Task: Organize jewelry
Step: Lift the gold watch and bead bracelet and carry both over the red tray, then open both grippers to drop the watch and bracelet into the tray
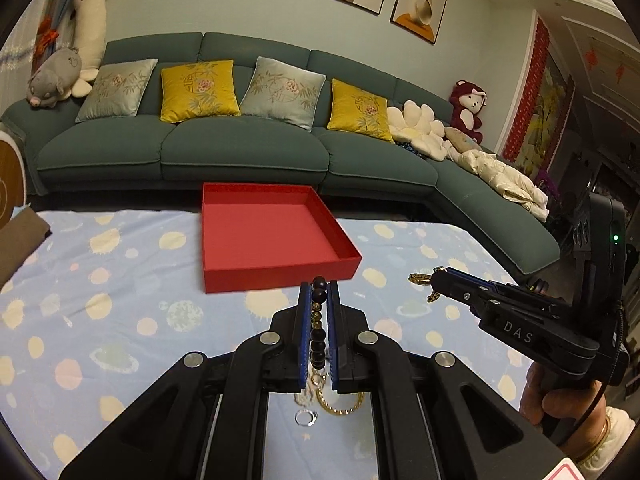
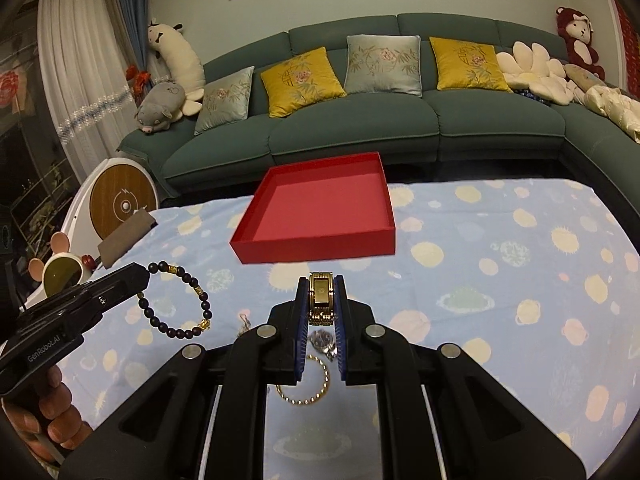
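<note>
My left gripper (image 1: 319, 286) is shut on a dark bead bracelet (image 1: 319, 320) with gold beads and holds it above the cloth; the bracelet also shows in the right wrist view (image 2: 176, 300), hanging from the left gripper (image 2: 136, 280). My right gripper (image 2: 322, 280) is shut on a gold watch (image 2: 321, 298), which also shows in the left wrist view (image 1: 424, 282) at the right gripper (image 1: 436, 280). An empty red tray (image 1: 272, 272) (image 2: 316, 246) lies just beyond both grippers. A gold bead bracelet (image 2: 308, 384) (image 1: 340, 404), a silver ring (image 1: 306, 417) and a silver piece (image 2: 323, 340) lie on the cloth below.
The table is covered by a light blue cloth (image 1: 100, 300) (image 2: 500, 280) with planet prints. A brown object (image 2: 124, 236) lies at its left edge. A green sofa (image 1: 240, 148) with cushions stands behind the table. A thin chain (image 2: 244, 324) lies near the left of the pile.
</note>
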`<state>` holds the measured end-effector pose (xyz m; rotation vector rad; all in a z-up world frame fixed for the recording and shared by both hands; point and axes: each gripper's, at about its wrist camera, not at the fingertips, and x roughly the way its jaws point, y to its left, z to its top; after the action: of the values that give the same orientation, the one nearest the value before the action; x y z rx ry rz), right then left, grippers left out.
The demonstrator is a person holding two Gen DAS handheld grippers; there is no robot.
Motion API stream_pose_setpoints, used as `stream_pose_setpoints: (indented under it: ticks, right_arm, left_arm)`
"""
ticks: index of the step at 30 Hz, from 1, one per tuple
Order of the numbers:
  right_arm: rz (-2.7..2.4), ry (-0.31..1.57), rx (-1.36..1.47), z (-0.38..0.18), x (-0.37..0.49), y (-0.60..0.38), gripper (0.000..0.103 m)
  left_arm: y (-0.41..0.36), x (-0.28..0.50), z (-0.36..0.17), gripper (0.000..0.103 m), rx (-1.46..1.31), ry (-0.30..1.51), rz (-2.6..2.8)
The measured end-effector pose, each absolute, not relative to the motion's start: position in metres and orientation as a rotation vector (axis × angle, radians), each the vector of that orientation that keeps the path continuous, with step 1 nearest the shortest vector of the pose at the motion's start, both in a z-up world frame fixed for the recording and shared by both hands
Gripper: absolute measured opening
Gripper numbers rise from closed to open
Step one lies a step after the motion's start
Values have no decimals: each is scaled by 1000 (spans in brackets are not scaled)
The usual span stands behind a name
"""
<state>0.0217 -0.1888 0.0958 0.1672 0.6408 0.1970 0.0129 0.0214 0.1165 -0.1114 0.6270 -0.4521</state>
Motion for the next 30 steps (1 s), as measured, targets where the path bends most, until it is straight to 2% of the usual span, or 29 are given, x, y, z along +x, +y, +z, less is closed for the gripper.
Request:
stream_pose_setpoints:
  ticks: [6,11,20,30]
  right_arm:
    - [225,628,173,124,101,-195,11]
    - [215,675,191,119,190,-195,11]
    - [188,811,202,64,310,-187,11]
    - [178,891,174,14,365,-181,11]
  left_arm:
    - [10,88,149,5,-33,582,-408]
    - [-6,163,152,5,12,564,-364]
    - [-24,287,95,5,51,684,-264]
    - [-14,347,41,5,5,754,-196]
